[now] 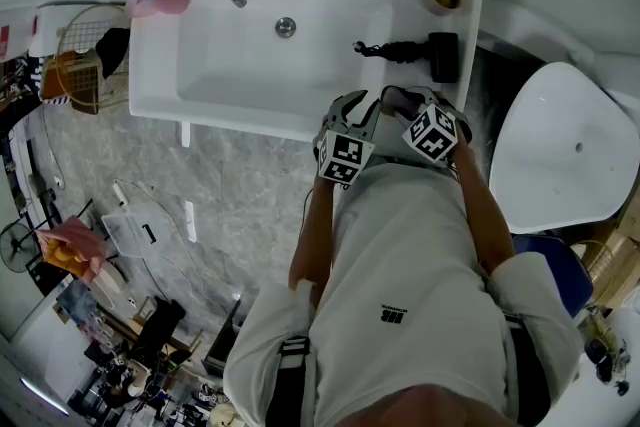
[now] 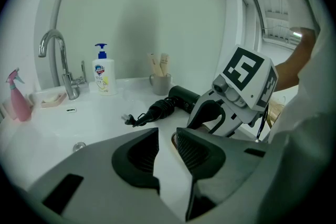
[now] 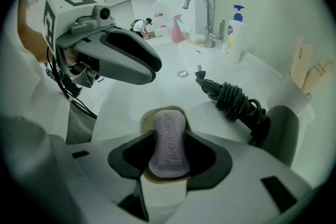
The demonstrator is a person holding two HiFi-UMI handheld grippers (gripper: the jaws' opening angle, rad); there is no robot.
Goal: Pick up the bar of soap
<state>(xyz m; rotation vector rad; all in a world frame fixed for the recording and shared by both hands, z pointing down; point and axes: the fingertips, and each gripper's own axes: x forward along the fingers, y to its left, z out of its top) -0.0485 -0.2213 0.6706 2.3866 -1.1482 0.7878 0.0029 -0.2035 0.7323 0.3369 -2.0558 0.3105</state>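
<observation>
Now grips the bar of soap (image 3: 169, 128) across its narrow width in the right claw (image 3: 166, 145), closed on both long sides, likely so that the slippery block cannot twist out. Sits directly over a tan soap dish (image 3: 147, 116) by the near edge of the counter (image 3: 121, 105), right of the basin (image 1: 250, 65); cannot tell whether lifted clear of the dish. Holds the left claw (image 2: 167, 147) just to the left, empty and only narrowly parted, apparently parked out of the way. Calls, by the layout, for a straight rise: hair dryer (image 3: 275, 131) and coiled cord (image 3: 231, 99) close on the far side, counter edge on the near side, left claw alongside. Leaves open room above, and further left over the basin.
</observation>
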